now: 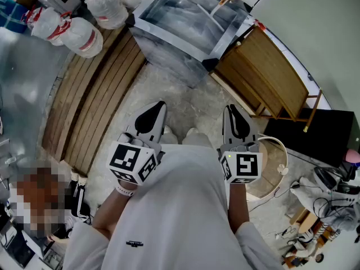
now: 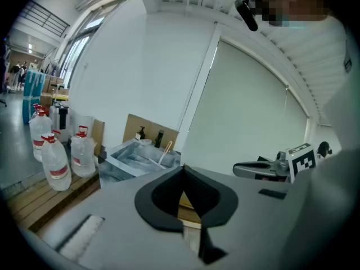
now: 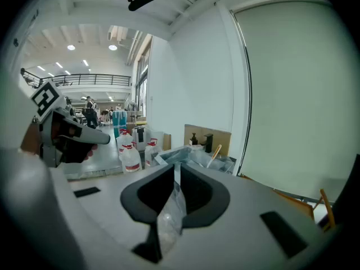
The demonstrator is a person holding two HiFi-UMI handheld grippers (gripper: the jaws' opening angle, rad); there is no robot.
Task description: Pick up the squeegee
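The squeegee [image 1: 224, 0], a pale wooden handle with a thin white bar, leans inside a metal tub [image 1: 169, 44] wrapped in plastic film at the top centre of the head view. The handle also pokes out of the tub in the left gripper view as the squeegee [image 2: 166, 149] and in the right gripper view as the squeegee [image 3: 214, 151]. My left gripper [image 1: 162, 104] [image 2: 183, 169] is shut and empty, well short of the tub. My right gripper [image 1: 229, 108] [image 3: 175, 167] is level with it, jaws together but for a thin slit, holding nothing.
Clear water jugs [image 1: 79, 34] with red caps stand on wooden planks [image 1: 95, 94] at the left. A wooden panel [image 1: 270, 75] leans right of the tub. A round white pail [image 1: 273, 170], a black case [image 1: 323, 134] and cables lie at the right. A person sits at the lower left.
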